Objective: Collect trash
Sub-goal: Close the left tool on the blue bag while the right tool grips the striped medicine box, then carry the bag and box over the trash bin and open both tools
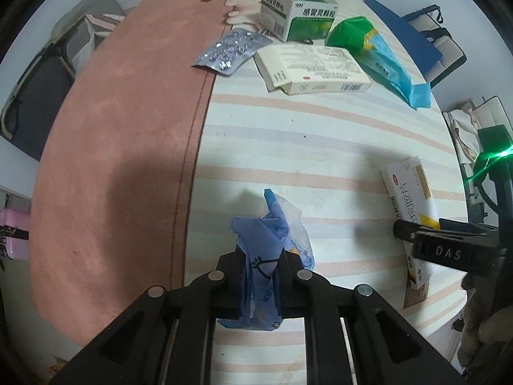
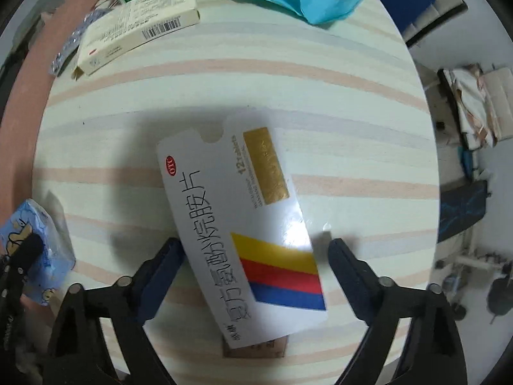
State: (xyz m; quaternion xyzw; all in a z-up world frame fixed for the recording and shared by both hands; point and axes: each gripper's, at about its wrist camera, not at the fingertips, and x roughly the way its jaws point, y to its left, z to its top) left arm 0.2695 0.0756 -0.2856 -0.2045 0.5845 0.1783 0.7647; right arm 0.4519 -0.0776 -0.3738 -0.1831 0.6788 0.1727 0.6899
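Nearby, cartons [image 1: 315, 69], blister pack [image 1: 231, 52], perhaps wrappers [image 1: 378, 54].

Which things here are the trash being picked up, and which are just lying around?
Part of the job:
- blue wrapper, pinched in the left hand-held gripper
- white medicine box, between the open jaws of the right hand-held gripper
- empty blister pack, green medicine box, flat cream box, green and blue bag

Just lying about:
- striped tablecloth
- pink cloth
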